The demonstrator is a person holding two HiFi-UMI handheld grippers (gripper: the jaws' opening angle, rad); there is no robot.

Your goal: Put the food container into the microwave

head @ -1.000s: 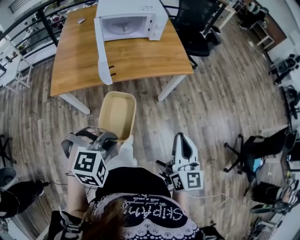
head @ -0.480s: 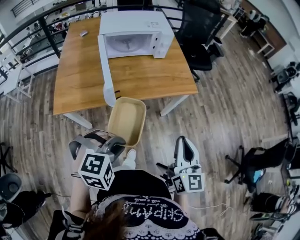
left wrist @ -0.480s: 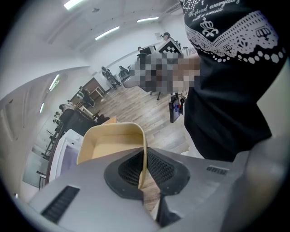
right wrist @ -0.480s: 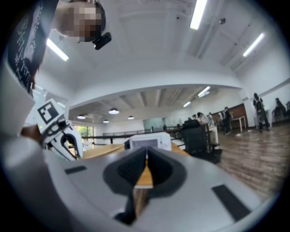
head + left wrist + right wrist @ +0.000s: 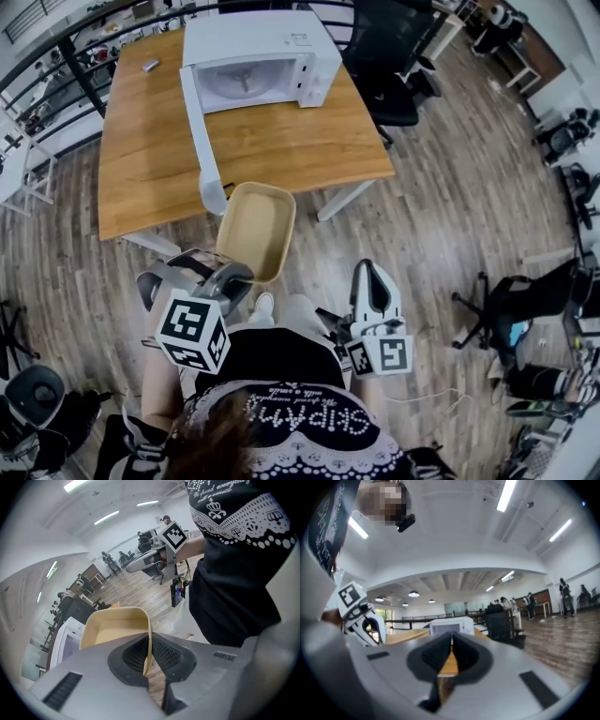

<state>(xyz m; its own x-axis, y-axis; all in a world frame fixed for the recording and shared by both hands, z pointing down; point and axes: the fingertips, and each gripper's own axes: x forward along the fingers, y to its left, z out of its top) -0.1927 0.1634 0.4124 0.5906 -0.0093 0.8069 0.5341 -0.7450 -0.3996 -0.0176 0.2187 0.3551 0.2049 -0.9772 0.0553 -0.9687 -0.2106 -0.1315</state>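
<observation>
Left gripper (image 5: 244,276), lower left, angled down, clamps food container (image 5: 255,225) rim; right gripper (image 5: 371,270) level, jaws together, empty. Pad contact shows only in gripper views.

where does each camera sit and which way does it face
Head view: on the head, steeply down at microwave and table; shows torso, left tongs, right tongs.
Left gripper view: on left tongs, along jaws pinching the food container; shows torso.
Right gripper view: on right tongs, level toward the microwave.
All share the microwave.

Head view looks steeply down from above onto floor (image 5: 450,234) and tabletop (image 5: 150,150). Left gripper view tilts downward, right gripper view looks level. All share the distant microwave (image 5: 253,42).
</observation>
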